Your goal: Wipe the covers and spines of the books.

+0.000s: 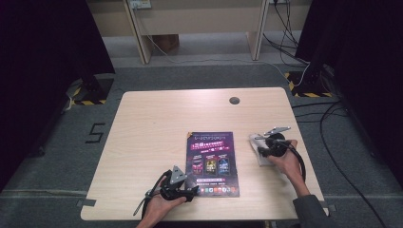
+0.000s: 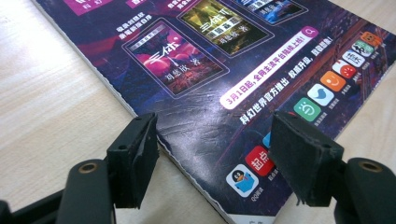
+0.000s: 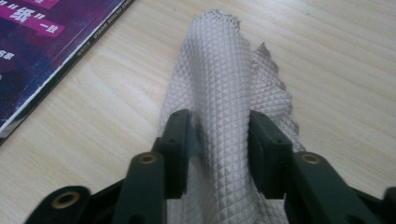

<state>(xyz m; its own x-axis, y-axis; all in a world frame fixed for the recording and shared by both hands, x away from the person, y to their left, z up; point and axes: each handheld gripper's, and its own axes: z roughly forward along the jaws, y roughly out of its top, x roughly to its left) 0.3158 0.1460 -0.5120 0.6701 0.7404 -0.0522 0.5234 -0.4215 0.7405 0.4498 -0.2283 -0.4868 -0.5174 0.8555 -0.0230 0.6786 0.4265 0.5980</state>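
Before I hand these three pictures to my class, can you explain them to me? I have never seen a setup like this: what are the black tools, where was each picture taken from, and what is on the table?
A person sits at a wooden table, holding a hand-held two-jaw gripper in each hand; no robot arm is involved. The wide picture comes from a camera above, looking down. The other two come from cameras riding on the grippers, looking along their black jaws.

A dark purple magazine lies mid-table. The left gripper rests at its near corner, jaws open on either side of that corner, not pressing it.

To the magazine's right lies a pale quilted cloth. The right gripper has its jaws around a raised fold of the cloth, with the pads against it.
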